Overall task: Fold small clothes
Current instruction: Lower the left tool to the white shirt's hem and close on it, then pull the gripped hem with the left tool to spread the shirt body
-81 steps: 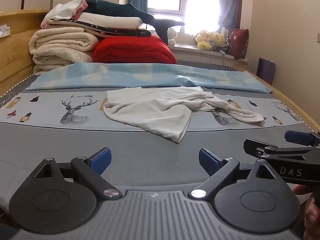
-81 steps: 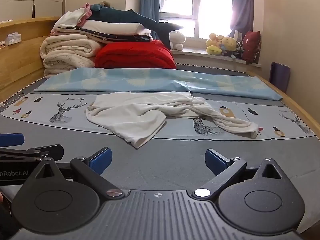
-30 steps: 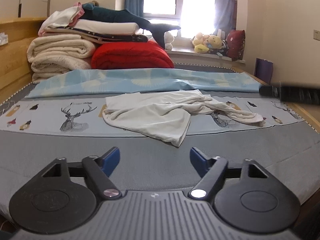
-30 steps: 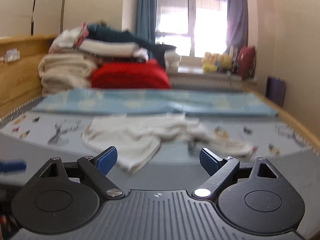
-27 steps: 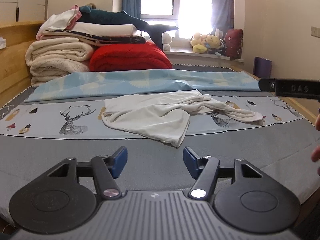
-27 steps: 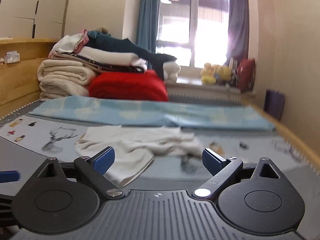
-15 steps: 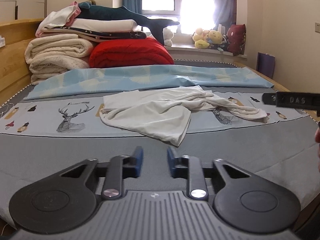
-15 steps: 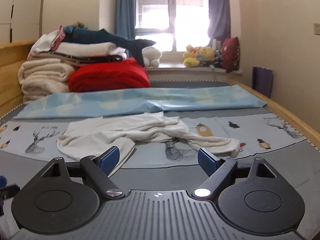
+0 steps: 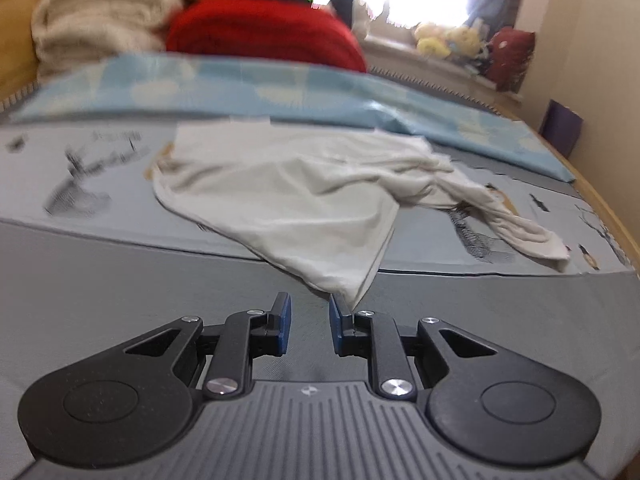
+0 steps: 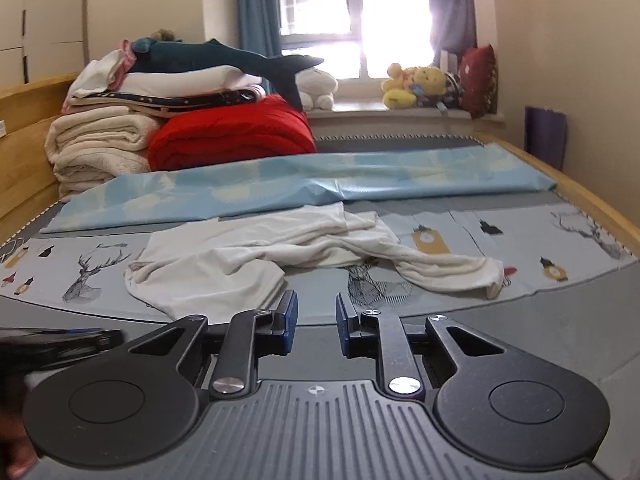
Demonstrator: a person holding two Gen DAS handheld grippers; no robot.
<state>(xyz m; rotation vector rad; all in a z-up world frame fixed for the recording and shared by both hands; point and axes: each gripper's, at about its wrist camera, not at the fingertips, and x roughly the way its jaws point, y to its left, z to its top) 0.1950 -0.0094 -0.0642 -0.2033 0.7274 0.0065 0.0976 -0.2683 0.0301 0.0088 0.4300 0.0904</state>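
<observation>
A crumpled white long-sleeved top (image 9: 304, 200) lies on the deer-print sheet (image 9: 80, 184), with one sleeve (image 9: 528, 236) trailing to the right. My left gripper (image 9: 309, 300) hovers low over the grey mattress, its jaws a narrow gap apart and nothing between them. The top's near corner (image 9: 348, 292) ends just beyond the right fingertip; whether they touch I cannot tell. In the right wrist view the top (image 10: 240, 256) and its sleeve (image 10: 452, 272) lie ahead. My right gripper (image 10: 317, 298) is short of them, its jaws closing to a narrow gap on nothing.
A light blue sheet (image 10: 320, 184) lies folded behind the top. Cream blankets (image 10: 96, 140), a red quilt (image 10: 232, 136) and a plush shark (image 10: 224, 58) are stacked at the back left. A wooden bed rail (image 10: 592, 208) runs along the right. Plush toys (image 10: 420, 84) sit on the windowsill.
Both grippers' jaws have narrowed from wide to a small gap. The left gripper has moved forward and down to the top's near corner. The right gripper has shifted sideways, closer to the sleeve side.
</observation>
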